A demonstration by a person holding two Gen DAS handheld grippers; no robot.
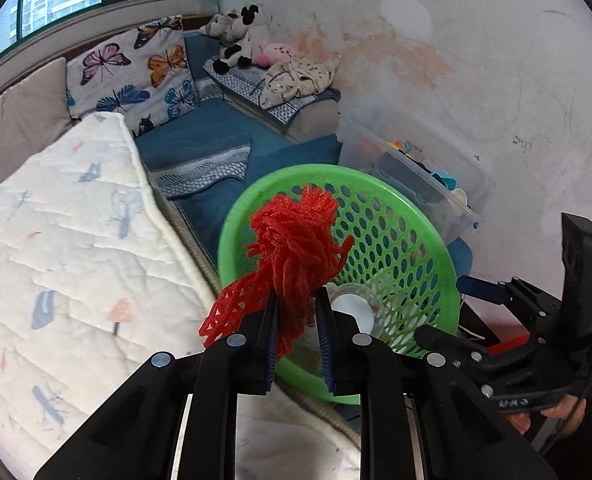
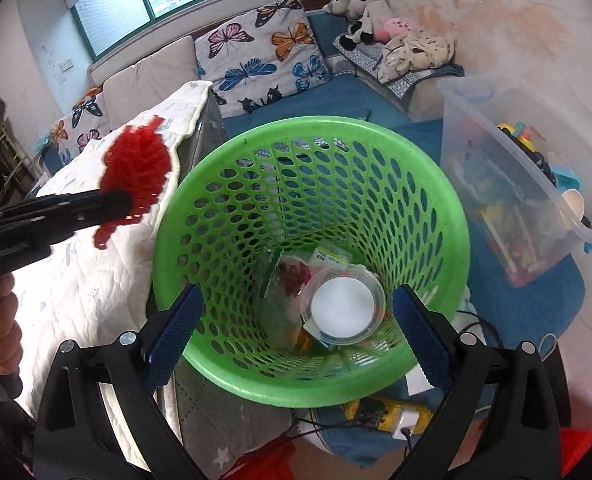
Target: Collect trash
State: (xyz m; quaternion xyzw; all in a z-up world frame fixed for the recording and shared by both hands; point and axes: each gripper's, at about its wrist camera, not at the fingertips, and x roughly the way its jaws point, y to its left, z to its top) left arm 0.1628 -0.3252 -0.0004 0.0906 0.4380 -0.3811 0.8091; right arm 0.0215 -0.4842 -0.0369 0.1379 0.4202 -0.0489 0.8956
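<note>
Seen from the left wrist, the left gripper (image 1: 296, 312) has its blue-padded jaws drawn in tight on a bunched red foam fruit net (image 1: 296, 248), which sticks up past the fingertips in front of the near rim of a green perforated plastic basket (image 1: 411, 248); a loose end of the mesh hangs over the left finger. To one side lies a white quilted cover (image 1: 68, 248), behind it a butterfly-print cushion (image 1: 136, 76) and a clear plastic storage box (image 1: 415, 176) of toys, and at the right edge the right gripper's black body is visible, with fingers of a hand under it. No writing can be read here. From the right wrist, the right gripper (image 2: 296, 332) stands wide open with nothing between its blue pads (image 2: 172, 336), which straddle the basket's (image 2: 232, 152) near rim without clearly touching it. This view looks down into the basket, where a clear plastic lidded cup (image 2: 343, 304) and crumpled wrappers (image 2: 292, 276) lie at the bottom; a small printed label there is too blurred to read. The red net (image 2: 136, 168) appears at left, held over the quilt (image 2: 88, 292) just outside the basket, a hand (image 2: 2, 332) below it.
</note>
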